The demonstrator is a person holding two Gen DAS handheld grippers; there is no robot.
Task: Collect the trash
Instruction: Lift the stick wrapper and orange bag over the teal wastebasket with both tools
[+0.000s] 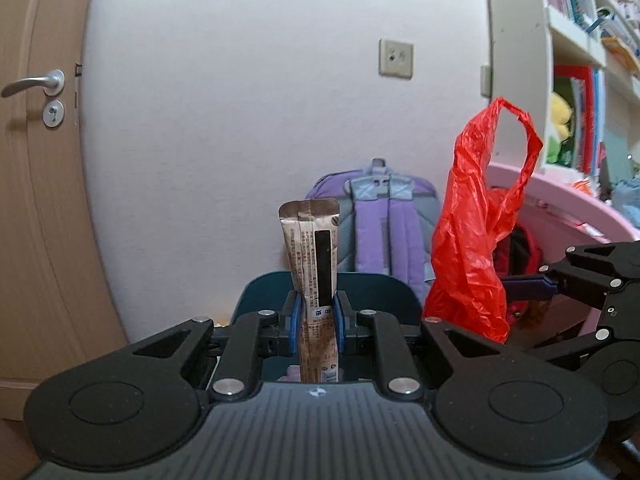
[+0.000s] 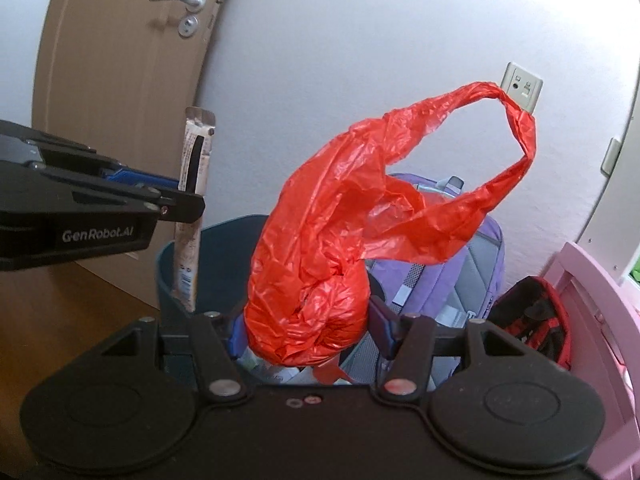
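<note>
A purple backpack [image 1: 384, 224] leans on the wall behind the teal bin [image 2: 224, 264]. Above the bin, the left gripper [image 1: 316, 320] clamps an upright wrapper [image 1: 314, 256]; beside it, the right gripper [image 2: 306, 330] grips a red bag [image 2: 320, 248].

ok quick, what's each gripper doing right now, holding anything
Left gripper: shut on the long tan foil snack wrapper, held upright.
Right gripper: shut on the crumpled red plastic bag, handle loop sticking up.
</note>
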